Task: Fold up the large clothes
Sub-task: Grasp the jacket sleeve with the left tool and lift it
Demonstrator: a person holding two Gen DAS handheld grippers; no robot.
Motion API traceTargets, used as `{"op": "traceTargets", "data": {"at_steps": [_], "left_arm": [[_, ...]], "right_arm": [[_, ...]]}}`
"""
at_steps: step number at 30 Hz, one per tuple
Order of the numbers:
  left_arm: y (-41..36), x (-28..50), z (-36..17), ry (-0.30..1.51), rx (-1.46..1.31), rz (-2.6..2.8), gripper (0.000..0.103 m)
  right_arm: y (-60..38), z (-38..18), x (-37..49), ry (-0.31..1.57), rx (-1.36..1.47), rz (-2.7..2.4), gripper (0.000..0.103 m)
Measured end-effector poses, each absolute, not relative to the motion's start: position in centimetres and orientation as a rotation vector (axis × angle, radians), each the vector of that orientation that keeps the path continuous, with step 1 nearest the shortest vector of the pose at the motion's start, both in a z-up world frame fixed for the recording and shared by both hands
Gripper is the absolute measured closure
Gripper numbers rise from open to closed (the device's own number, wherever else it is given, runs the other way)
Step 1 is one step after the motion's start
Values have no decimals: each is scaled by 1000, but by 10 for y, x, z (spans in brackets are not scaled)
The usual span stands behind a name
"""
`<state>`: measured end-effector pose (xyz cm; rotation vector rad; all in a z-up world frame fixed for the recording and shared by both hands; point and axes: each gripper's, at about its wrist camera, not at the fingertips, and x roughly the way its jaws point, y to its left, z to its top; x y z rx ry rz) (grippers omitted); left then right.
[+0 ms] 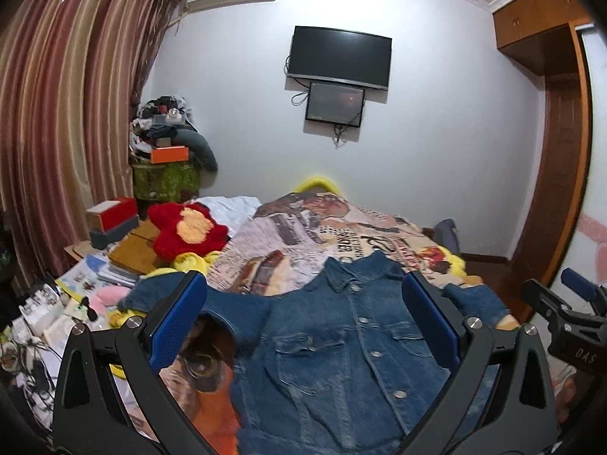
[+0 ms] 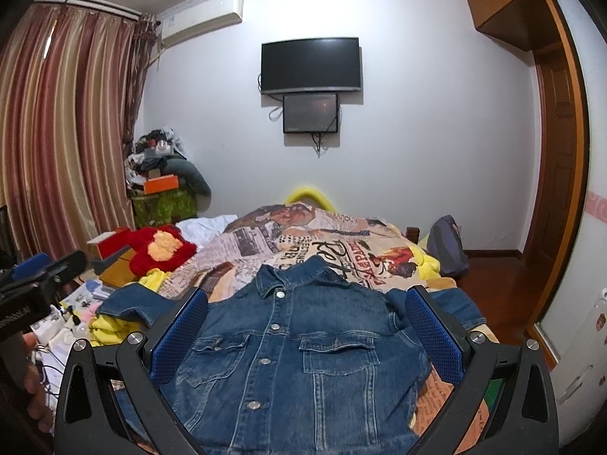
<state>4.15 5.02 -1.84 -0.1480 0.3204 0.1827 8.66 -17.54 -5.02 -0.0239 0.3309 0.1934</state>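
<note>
A blue denim jacket (image 1: 334, 360) lies front up and buttoned on the bed, collar toward the far wall and both sleeves spread out to the sides. My left gripper (image 1: 303, 280) hovers open over its left half, with nothing between the blue pads (image 1: 178, 326). Over the jacket (image 2: 288, 360) on its right half, my right gripper (image 2: 307, 292) is also open and holds nothing. Each gripper shows at the edge of the other's view: the right gripper (image 1: 569, 314) and the left gripper (image 2: 38, 288). The jacket's hem is hidden below both frames.
A printed bedspread (image 1: 303, 235) covers the bed. A red plush toy (image 1: 186, 231), boxes (image 1: 114, 220), books and papers crowd the bed's left side. A backpack (image 2: 447, 246) and wooden floor lie at the right, by a wooden door frame (image 2: 561, 189). Curtains (image 1: 57, 132) hang at the left.
</note>
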Motion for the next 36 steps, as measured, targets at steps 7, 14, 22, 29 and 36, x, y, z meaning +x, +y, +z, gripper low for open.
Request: {"op": "traceTargets", "data": {"at_steps": [7,14,22,29,36], "left_arm": [[86,74,-39,330,-101,243,0],[133,106,-77,453,-86,243,0],[188,140,-136,645,-140,284,0],[240,174,-171,775,-374,202,3],[274,210,-205,848,-543,202,15]], "right_arm": [[-169,-67,143,403,-55,203,0],[-159,-99,196,454,-47,276,0],[-126,-140,261,647,-136,342,0],[-91,-173,308,820,-180,471,0],[-54,-197,333,895,-270,542,0]]}}
